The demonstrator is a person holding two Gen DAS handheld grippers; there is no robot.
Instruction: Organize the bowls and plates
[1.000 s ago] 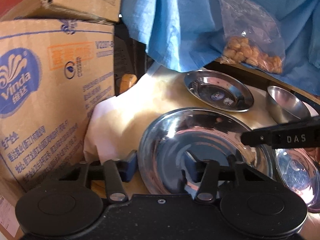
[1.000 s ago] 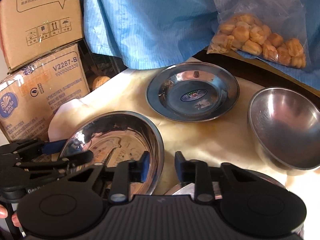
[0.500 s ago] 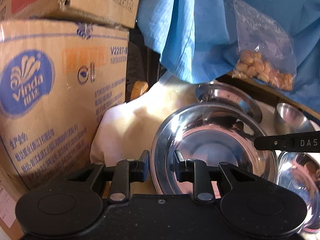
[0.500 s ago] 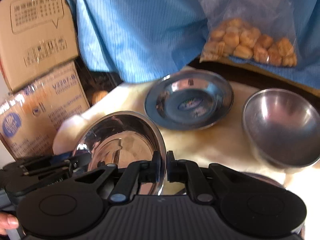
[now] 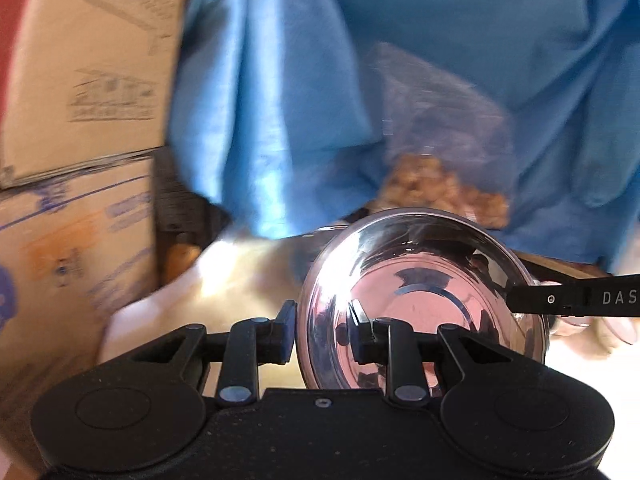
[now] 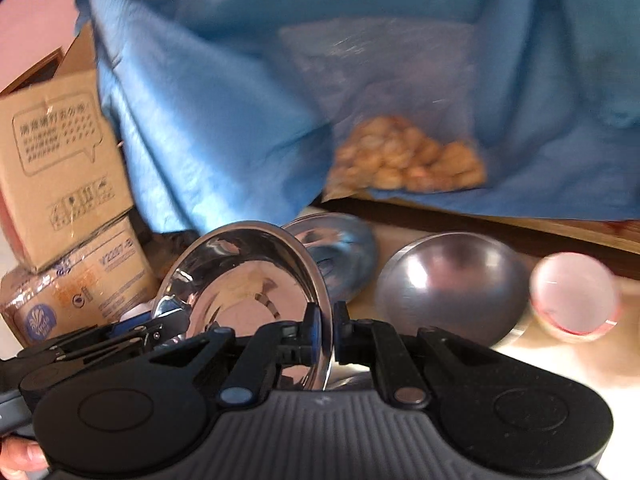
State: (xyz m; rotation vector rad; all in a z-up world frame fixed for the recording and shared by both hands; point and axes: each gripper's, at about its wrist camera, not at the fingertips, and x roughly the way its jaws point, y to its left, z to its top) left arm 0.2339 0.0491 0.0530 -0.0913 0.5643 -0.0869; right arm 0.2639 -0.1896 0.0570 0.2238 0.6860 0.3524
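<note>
A large shiny steel plate is lifted and tilted, held at both rims. My left gripper is shut on its left rim. My right gripper is shut on the opposite rim of the same plate; its finger reaches in from the right in the left wrist view. On the cream cloth behind lie a smaller steel plate, partly hidden, and a deep steel bowl. A pink-rimmed clear dish sits at the right.
Stacked cardboard boxes stand close on the left. Blue fabric hangs behind, with a plastic bag of brown snacks at the table's back edge. Both views are motion-blurred.
Both grippers closed on the large plate's rims and lifted it off the cloth, tilting it up. Both cameras rose and pitched upward.
</note>
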